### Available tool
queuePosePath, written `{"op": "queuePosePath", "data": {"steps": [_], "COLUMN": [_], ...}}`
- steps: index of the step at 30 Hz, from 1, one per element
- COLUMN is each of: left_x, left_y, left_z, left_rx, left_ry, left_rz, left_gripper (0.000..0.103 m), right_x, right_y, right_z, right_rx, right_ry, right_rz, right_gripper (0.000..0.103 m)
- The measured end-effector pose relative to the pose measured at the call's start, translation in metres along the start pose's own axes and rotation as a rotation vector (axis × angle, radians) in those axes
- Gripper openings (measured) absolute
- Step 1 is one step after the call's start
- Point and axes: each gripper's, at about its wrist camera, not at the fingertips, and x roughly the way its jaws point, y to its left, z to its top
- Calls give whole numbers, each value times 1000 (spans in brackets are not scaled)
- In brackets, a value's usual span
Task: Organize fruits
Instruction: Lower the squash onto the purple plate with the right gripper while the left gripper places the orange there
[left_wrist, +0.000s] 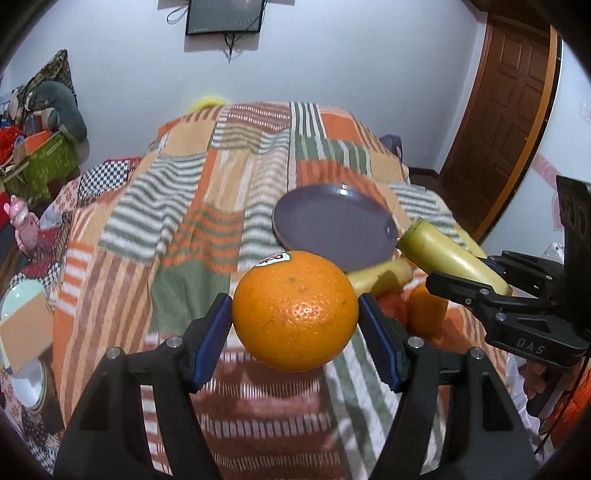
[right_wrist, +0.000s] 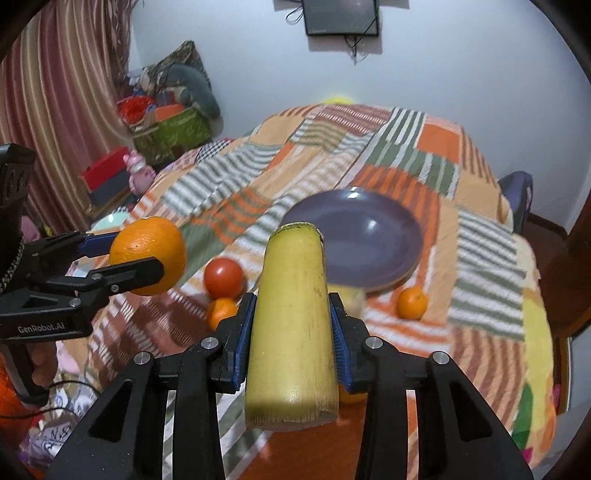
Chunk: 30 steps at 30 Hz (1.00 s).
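Holding fruit in both grippers, we recorded the scene from the two wrist cameras. Our left gripper was clamped on a large orange, its blue pads pressing the fruit on either side; the orange hung clear above the striped patchwork cloth, with a label sticker on its top. From the right wrist camera the same orange appeared at the left, raised off the cloth between the black fingers.

Our right gripper was closed on a pale yellow-green stalk section, a cut cylinder lying along the line of the fingers, its far cut end pointing toward the purple plate. From the left wrist camera the stalk section stood tilted, its cut end just beside the plate rim.

The purple plate lay on the cloth with nothing in it that we could see. On the cloth near its front edge we noted a red tomato, a small orange touching it, and another small orange to the right of the plate. A second yellow stalk piece lay beside the plate; part of it was hidden behind the held fruit.

Both frames were slightly blurred.
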Motion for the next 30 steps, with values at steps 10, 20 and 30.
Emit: {"op": "queuePosePath", "data": {"steps": [10,20,30], "left_x": [10,45,93], "left_y": [-5,-6,-9], "left_z": [45,80,103], "left_rx": [16,24,47], "left_ry": [-54,-50,-9], "left_rz": [14,16,14], "left_gripper": [69,69,69], "right_x": [1,20,57], "right_y": [-31,-55,-62], "right_z": [27,52,70], "right_rx": [41,64,42], "right_ry": [-73,-114,-86], "right_rz": [-39,-43,-28], "right_gripper": [34,34,34]}}
